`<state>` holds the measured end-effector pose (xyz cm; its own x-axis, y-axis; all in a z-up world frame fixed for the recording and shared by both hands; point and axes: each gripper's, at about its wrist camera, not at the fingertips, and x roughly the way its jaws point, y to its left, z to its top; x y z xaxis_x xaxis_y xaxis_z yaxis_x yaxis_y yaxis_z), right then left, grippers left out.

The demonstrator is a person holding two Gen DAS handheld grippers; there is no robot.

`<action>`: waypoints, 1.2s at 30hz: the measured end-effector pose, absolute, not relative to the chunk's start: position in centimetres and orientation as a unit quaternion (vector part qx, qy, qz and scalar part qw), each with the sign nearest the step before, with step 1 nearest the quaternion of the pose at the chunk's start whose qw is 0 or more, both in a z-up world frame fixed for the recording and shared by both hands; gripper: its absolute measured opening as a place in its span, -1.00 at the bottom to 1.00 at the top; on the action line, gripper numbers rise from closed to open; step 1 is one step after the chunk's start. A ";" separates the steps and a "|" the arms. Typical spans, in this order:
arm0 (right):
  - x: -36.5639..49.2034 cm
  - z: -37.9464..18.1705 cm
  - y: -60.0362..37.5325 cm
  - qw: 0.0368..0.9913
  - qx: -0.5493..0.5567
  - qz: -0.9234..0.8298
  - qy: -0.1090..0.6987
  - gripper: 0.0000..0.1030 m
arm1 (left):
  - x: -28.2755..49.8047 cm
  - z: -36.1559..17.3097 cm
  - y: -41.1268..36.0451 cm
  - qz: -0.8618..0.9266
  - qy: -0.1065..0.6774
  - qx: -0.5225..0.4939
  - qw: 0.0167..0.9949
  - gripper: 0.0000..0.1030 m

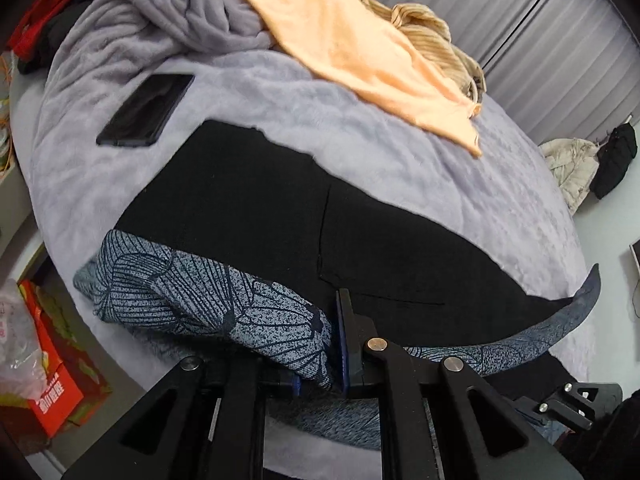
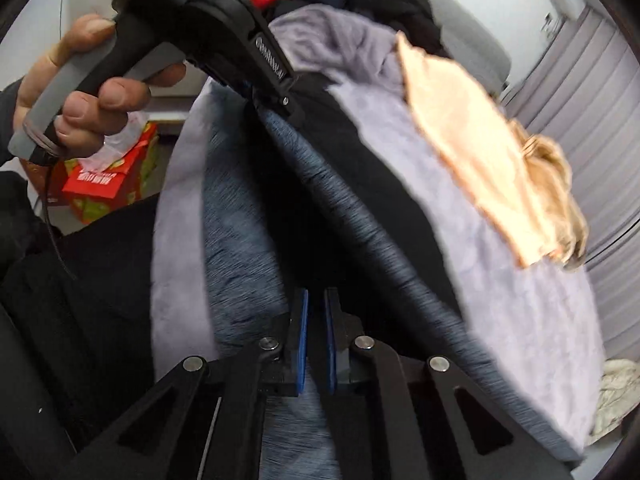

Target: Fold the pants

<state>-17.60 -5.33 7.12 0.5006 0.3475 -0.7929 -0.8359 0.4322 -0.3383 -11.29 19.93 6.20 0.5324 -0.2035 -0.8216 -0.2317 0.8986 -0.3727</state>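
Observation:
Blue-grey leaf-print pants (image 1: 208, 292) lie along the near edge of the bed, over a flat black garment (image 1: 280, 208). My left gripper (image 1: 320, 344) is shut on a bunched fold of the pants at their near edge. The pants stretch as a taut band to the right (image 1: 560, 320). In the right wrist view the pants (image 2: 352, 216) run blurred from my right gripper (image 2: 316, 332) up to the left gripper (image 2: 280, 96), held by a hand. The right gripper's blue pads (image 2: 303, 340) stand close together with the pants fabric between them.
The bed has a lilac fleece blanket (image 1: 400, 152). A black phone (image 1: 146, 110) lies on it at the left. A peach garment (image 1: 360, 56) and a striped one (image 1: 432, 32) lie at the back. A red box (image 1: 52, 364) stands on the floor left; clothes (image 1: 576, 168) lie right.

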 end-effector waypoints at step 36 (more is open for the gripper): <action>-21.8 4.1 -5.6 0.790 -0.360 0.346 0.356 -0.82 | -13.2 4.4 23.9 0.012 0.505 -0.265 0.821 -0.70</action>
